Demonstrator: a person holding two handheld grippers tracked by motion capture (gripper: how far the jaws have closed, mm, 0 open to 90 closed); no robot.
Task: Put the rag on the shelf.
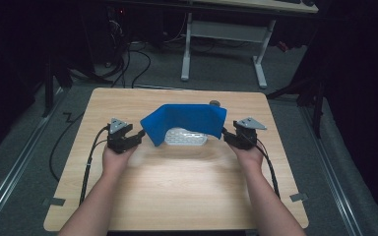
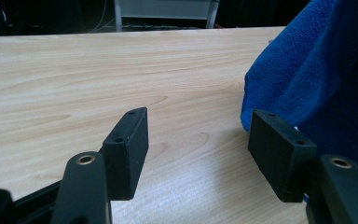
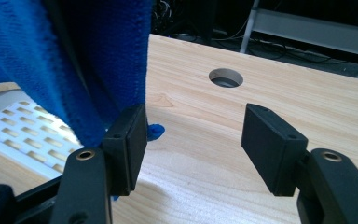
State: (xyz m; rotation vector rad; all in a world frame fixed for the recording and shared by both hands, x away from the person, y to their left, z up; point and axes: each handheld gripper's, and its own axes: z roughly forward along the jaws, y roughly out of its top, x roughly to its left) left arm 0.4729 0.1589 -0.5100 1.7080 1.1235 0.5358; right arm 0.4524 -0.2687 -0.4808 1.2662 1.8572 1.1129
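A blue cloth (image 1: 184, 120) stands arched over a white perforated tray (image 1: 187, 137) at the middle of the wooden table (image 1: 177, 191). My left gripper (image 1: 139, 137) is at the cloth's left end, jaws open. In the left gripper view the cloth (image 2: 317, 70) hangs just beyond the right-hand jaw, and bare wood fills the gap of the left gripper (image 2: 196, 144). My right gripper (image 1: 227, 134) is at the cloth's right end, also open. In the right gripper view the cloth (image 3: 74, 56) drapes against the left-hand jaw over the tray (image 3: 23, 126). Nothing lies between the right gripper (image 3: 193, 140) jaws.
A round hole (image 3: 225, 77) is cut in the tabletop behind the cloth's right end, also seen from above (image 1: 215, 103). A white desk frame (image 1: 224, 49) and cables stand on the floor beyond the table. Bare wood stretches toward the near edge.
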